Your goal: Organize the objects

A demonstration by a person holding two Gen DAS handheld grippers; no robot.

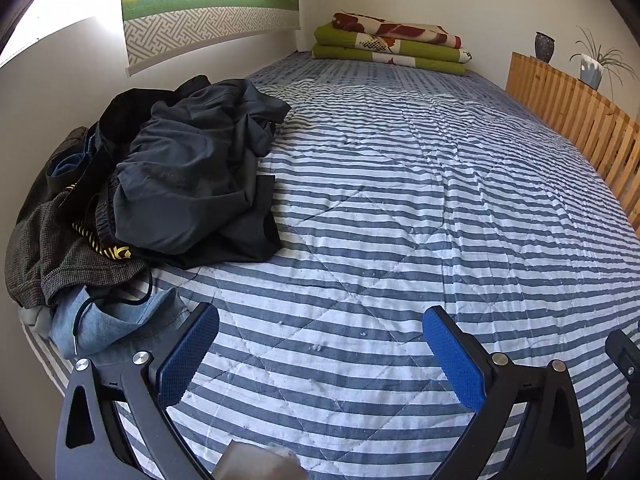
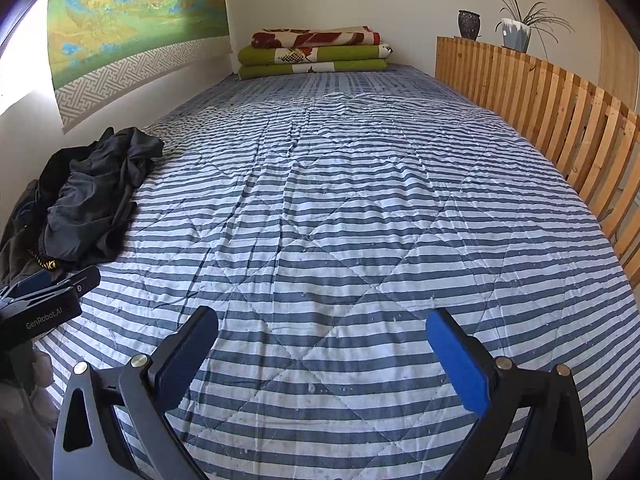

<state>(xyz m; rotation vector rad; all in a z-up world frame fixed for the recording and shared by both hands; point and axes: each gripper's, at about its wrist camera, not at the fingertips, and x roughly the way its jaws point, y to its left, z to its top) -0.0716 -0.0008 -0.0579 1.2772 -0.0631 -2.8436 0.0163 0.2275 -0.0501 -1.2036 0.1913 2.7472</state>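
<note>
A heap of clothes (image 1: pixel 160 184) is lying crumpled on the left side of the bed, against the white wall (image 1: pixel 60 92). On top of it, dark grey trousers (image 1: pixel 188 168) are sprawling over a black garment with yellow lettering (image 1: pixel 116 254). A grey checked piece (image 1: pixel 44 252) is slumping down the wall side, and a light blue denim piece (image 1: pixel 116 320) with a thin black cord (image 1: pixel 120 300) lying across it is spilling toward the near edge.

The left gripper (image 1: pixel 320 344) is hovering over the striped quilt (image 1: pixel 400 208) just beside the heap, its blue-padded fingers (image 1: pixel 188 356) spread wide apart and gripping nothing. The denim piece is lying close to its left finger; whether they are touching I cannot tell.

The right gripper (image 2: pixel 322 348) is hanging over bare quilt further right, well apart from the clothes, its fingers (image 2: pixel 456 364) also splayed wide and holding nothing. The left tool's black body is showing at the left edge of the right wrist view.

At the far end of the bed, folded blankets (image 1: pixel 390 42), green and red-patterned, are sitting in a stack against the wall. A wooden slatted rail (image 1: pixel 580 128) is running along the right side of the bed. On its far end a dark vase (image 1: pixel 545 46) and a potted plant (image 1: pixel 592 66) are standing side by side. A landscape scroll painting (image 1: pixel 208 0) is hanging on the left wall above the heap.
</note>
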